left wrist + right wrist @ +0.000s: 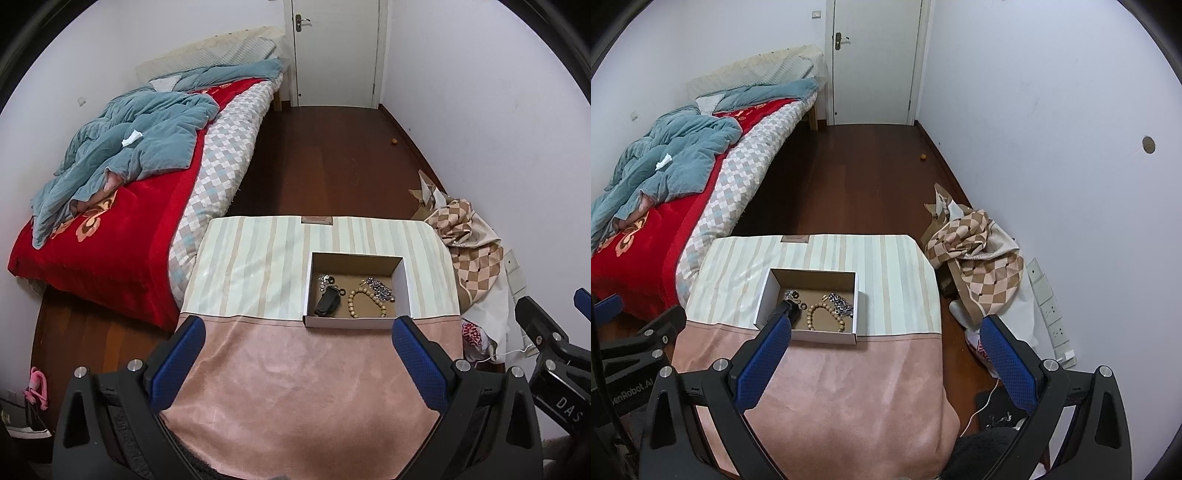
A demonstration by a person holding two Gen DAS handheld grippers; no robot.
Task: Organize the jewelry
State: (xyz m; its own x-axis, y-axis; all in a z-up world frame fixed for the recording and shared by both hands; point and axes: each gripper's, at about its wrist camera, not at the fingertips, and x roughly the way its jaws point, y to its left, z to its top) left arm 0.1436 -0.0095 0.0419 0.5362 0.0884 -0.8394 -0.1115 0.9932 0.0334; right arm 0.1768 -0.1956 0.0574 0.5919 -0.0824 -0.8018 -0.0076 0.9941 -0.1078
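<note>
A shallow cardboard box point(405, 280) point(764, 297) stands on the cloth-covered table point(258, 258) point(897, 280). In it lie a wooden bead bracelet point(366, 303) point(827, 315), a silver chain point(380, 288) point(842, 304), a black key case point(327, 302), small rings point(325, 279) point(792, 294). My left gripper point(297, 328) is open and empty, above the pink cloth just before the box. My right gripper point(886, 328) is open and empty, to the right of the box; its left finger point(764, 358) hides the key case.
A bed point(122, 221) point(665, 206) with red and blue-grey bedding lies left of the table. A checked cloth pile point(472, 236) point(979, 258) and wall sockets point(1052, 314) are on the right by the wall. Wooden floor point(325, 158) and a white door point(875, 62) are beyond.
</note>
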